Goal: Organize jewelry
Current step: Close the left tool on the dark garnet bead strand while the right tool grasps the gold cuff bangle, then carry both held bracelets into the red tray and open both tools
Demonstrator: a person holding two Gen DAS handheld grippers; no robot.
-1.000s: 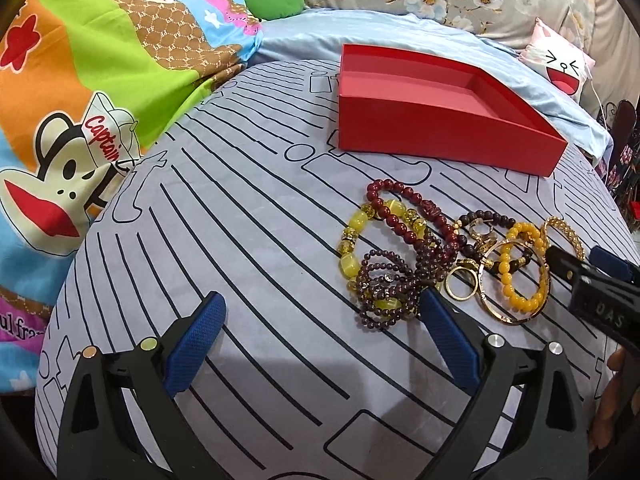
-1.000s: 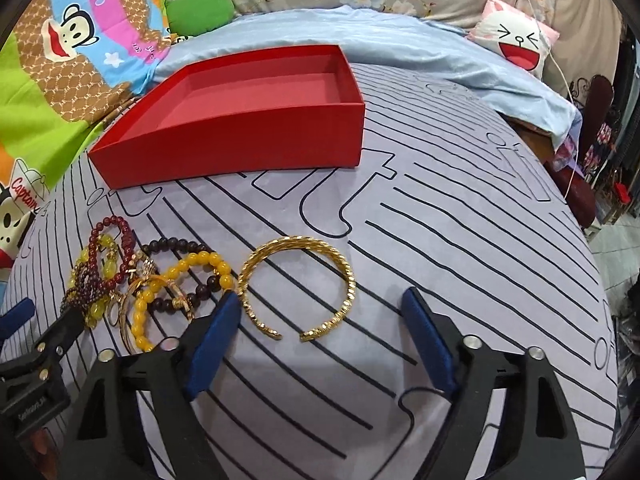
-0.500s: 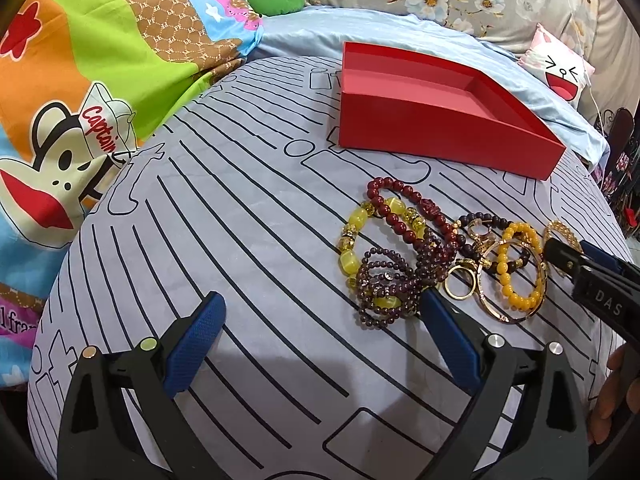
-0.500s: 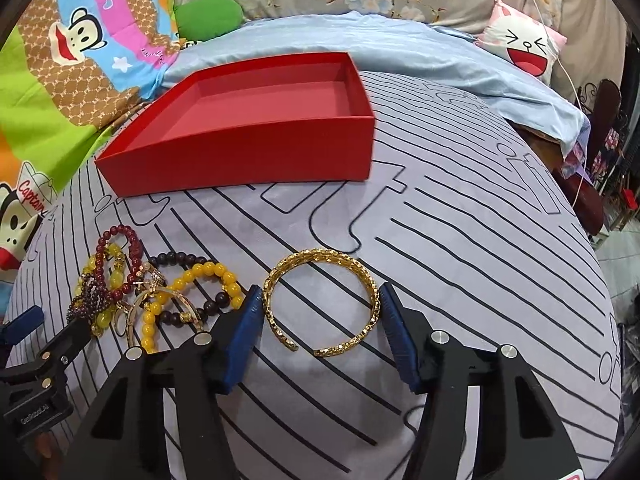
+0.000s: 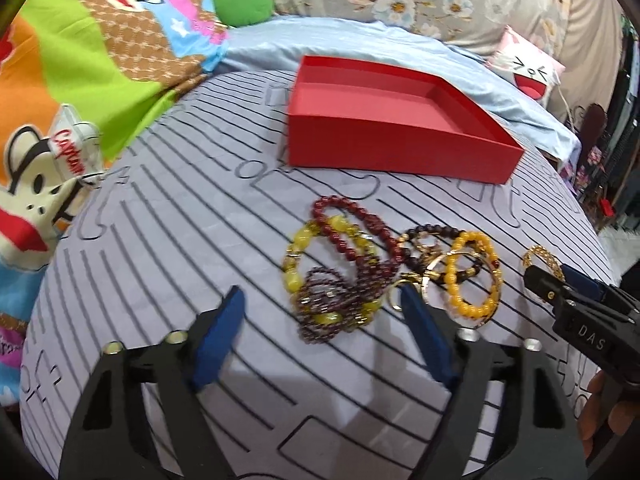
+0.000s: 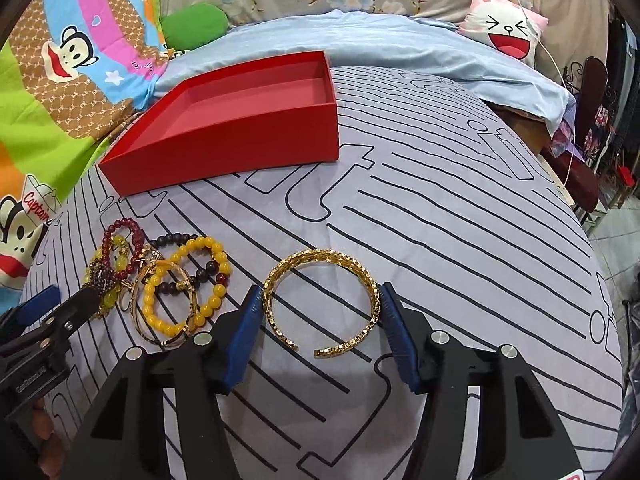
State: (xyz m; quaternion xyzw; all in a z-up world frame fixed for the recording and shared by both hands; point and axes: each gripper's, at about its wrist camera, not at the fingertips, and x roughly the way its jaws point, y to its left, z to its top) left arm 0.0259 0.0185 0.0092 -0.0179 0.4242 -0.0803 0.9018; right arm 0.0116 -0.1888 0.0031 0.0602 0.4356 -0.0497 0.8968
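Starting at the left, the left gripper (image 5: 320, 332) hangs wide open over the striped bed sheet (image 5: 168, 240), holding nothing; its right finger tip sits at the near edge of the heap of bead bracelets (image 5: 360, 264), much as it did a second ago, though the view is now blurred, so this hand seems to be shifting a little. The heap itself, dark red, yellow and amber strands tangled with a thin gold ring, has not been disturbed. Behind it the red box (image 5: 392, 120) stands on the bed with nothing visible inside.

Further right comes the real change. The right gripper (image 6: 320, 308) has narrowed from a wide spread to a close fit around the gold bangle (image 6: 322, 300), which lies flat on the sheet just right of the heap. Both pads now sit against, or almost against, the bangle's outer sides. I judge the grasp nearly made; lifting it across into the box looks like the next step, and none of the sorting is done yet.
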